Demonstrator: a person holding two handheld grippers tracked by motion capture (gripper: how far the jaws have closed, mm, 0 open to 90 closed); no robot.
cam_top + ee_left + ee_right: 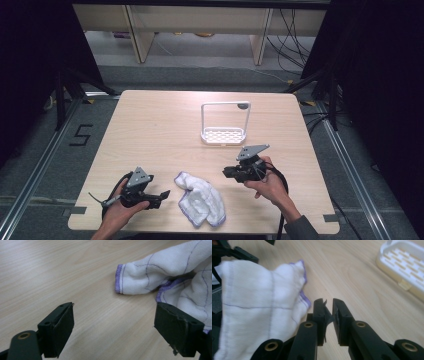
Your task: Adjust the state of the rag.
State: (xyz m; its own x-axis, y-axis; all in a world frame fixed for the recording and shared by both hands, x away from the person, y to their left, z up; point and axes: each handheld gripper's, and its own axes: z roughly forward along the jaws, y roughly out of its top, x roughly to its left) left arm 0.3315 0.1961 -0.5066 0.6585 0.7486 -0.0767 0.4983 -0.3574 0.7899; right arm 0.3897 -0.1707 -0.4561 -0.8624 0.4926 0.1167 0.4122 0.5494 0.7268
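The white cloth [201, 198] lay crumpled at lower centre; left gripper [159, 196] gaped beside its hem, right gripper [226, 172] nearly closed, empty. Better to pinch one corner cleanly

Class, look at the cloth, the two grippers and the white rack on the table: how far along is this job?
Barely begun. Done: nothing visible; the white cloth lies crumpled on the table, gripped by neither tool. In hand: the left gripper stands open, aimed at the cloth's purple-edged corner; the right gripper is nearly closed and empty, beside the cloth. Left: probably gripping and handling the cloth; the white rack stands empty.
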